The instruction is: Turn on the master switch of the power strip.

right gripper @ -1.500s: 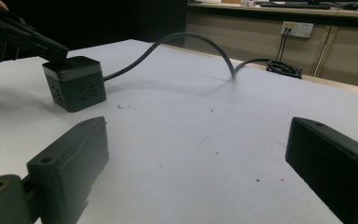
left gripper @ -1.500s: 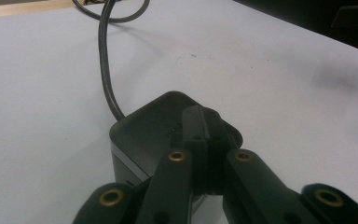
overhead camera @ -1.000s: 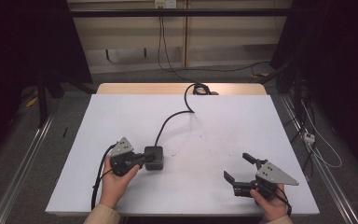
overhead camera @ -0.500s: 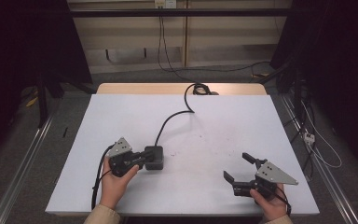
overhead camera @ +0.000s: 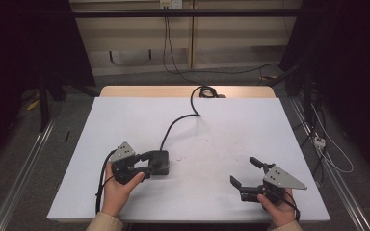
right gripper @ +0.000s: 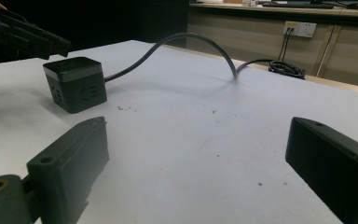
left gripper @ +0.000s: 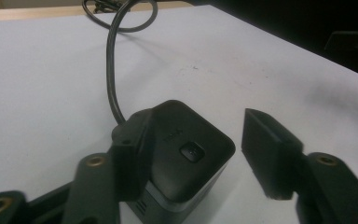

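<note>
A black cube-shaped power socket (overhead camera: 159, 161) sits on the white table (overhead camera: 231, 130), left of the middle near the front. Its black cable (overhead camera: 178, 120) runs back to a coil (overhead camera: 205, 90) at the far edge. My left gripper (overhead camera: 149, 163) is open with its jaws on either side of the cube (left gripper: 186, 154). One jaw touches the side where the cable (left gripper: 112, 70) enters, while a gap separates the other jaw from the cube. My right gripper (overhead camera: 243, 170) rests open at the front right, holding nothing. From the right gripper view, the cube (right gripper: 74, 84) lies well ahead to the left.
A wooden strip (overhead camera: 139, 91) borders the table's far side. A wall socket (right gripper: 298, 29) with plugged cables sits on the back wall. Loose cables (overhead camera: 327, 149) lie on the floor to the right, and metal rails (overhead camera: 24, 178) run along both sides of the table.
</note>
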Motion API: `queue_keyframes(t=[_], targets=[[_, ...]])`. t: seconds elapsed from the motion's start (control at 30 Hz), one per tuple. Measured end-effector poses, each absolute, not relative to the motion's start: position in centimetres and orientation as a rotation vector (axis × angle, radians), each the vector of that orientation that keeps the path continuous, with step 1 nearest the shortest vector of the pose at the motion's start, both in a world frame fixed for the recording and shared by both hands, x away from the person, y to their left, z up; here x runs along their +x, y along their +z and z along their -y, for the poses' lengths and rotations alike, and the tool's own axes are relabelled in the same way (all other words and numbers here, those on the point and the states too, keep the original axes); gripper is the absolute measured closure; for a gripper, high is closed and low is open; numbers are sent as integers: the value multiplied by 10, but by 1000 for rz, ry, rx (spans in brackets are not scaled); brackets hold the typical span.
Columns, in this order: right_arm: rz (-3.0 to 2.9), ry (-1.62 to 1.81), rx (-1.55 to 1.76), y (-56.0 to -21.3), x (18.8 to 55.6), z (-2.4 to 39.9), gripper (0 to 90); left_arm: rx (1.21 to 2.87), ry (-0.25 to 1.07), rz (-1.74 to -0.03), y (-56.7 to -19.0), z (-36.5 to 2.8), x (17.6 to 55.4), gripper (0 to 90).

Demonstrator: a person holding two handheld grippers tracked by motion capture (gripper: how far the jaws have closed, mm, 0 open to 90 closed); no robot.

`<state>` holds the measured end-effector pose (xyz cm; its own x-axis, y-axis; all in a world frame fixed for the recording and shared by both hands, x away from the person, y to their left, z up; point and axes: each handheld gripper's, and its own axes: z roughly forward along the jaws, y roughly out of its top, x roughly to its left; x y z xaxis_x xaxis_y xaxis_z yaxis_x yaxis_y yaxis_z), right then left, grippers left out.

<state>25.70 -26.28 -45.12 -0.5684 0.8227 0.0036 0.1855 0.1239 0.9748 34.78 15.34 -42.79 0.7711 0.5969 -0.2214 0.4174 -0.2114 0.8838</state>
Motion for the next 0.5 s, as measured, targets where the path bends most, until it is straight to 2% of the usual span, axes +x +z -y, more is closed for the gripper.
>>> queue_keyframes(t=[0.03, 0.27, 0.5], targets=[[-1848, 1475, 973, -451, 257, 263, 52, 1845, 193, -777, -428, -154, 348, 427], [-1848, 1477, 969, -451, 256, 263, 52, 1838, 197, -791, -427, -156, 348, 267], [-1846, 1472, 972, -451, 256, 263, 52, 1835, 201, -786, -425, -163, 348, 185]])
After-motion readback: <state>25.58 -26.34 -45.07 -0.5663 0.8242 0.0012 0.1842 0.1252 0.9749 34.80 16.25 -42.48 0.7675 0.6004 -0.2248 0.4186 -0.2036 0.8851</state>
